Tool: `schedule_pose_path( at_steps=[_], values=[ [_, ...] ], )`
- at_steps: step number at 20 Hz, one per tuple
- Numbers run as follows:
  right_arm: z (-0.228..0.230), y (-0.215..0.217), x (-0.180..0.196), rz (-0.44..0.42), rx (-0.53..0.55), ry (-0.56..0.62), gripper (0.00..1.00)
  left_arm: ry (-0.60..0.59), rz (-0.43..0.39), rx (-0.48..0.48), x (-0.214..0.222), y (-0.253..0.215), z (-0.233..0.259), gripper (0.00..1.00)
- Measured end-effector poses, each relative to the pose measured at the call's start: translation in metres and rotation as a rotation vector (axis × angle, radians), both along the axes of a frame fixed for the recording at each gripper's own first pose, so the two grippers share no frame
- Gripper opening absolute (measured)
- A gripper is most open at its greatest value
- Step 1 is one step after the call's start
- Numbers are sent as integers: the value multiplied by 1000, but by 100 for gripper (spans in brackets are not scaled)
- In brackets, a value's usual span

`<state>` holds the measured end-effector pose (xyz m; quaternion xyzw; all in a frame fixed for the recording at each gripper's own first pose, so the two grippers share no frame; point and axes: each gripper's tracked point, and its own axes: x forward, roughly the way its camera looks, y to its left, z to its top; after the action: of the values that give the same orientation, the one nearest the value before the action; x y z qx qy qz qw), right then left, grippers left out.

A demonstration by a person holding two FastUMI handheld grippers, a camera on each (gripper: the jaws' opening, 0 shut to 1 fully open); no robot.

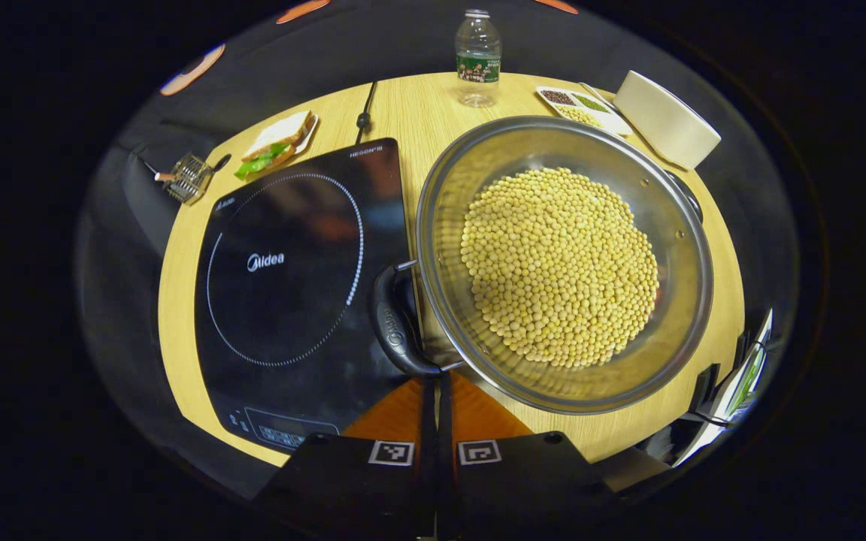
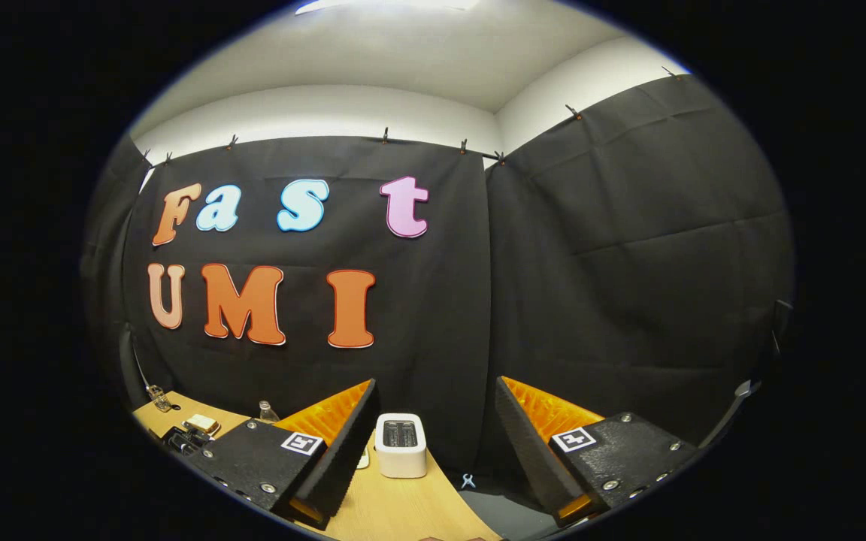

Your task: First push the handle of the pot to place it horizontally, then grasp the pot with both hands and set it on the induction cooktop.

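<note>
Worktop [image 1: 418, 113]: pale wood grain. Induction cooktop [image 1: 290, 278]: glossy black, with a ring of white dots on its face. Pot [image 1: 478, 173], just right of the cooktop: silver steel, with a black handle [image 1: 395, 330]; its contents are pale yellow beans [image 1: 561, 263]. Beyond the cooktop, a sandwich [image 1: 277, 143]: white bread, green leaf. Bottle [image 1: 477, 60]: clear, green label. Toaster [image 2: 401, 445]: white.
</note>
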<state>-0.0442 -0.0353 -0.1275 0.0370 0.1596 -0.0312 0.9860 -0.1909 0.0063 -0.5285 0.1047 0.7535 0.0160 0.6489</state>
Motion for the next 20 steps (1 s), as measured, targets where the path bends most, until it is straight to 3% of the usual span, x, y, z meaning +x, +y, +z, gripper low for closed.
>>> schedule_pose_path(
  at_steps=[5, 6, 8, 9, 12, 19, 20],
  values=[
    [-15, 16, -8, -6, 26, 72, 95, -47, -84, 10, 38, -1, -17, 8],
    [-19, 20, -9, -5, 36, 89, 99, -59, -97, 6, 45, -1, -19, 8],
    [-28, 27, -12, -5, 53, 120, 95, -80, -119, -3, 55, -2, -24, 8],
    [-33, 31, -13, -4, 61, 134, 100, -92, -129, -6, 60, -2, -26, 8],
    [-51, 47, -14, -2, 88, 188, 95, -127, -160, -8, 81, 0, -32, 8],
    [-111, 101, -21, 57, 130, 354, 95, -186, -192, -13, 107, 2, -43, 8],
    [-121, 111, -22, 70, 138, 382, 100, -197, -177, -21, 107, 1, -42, 8]
  ],
)
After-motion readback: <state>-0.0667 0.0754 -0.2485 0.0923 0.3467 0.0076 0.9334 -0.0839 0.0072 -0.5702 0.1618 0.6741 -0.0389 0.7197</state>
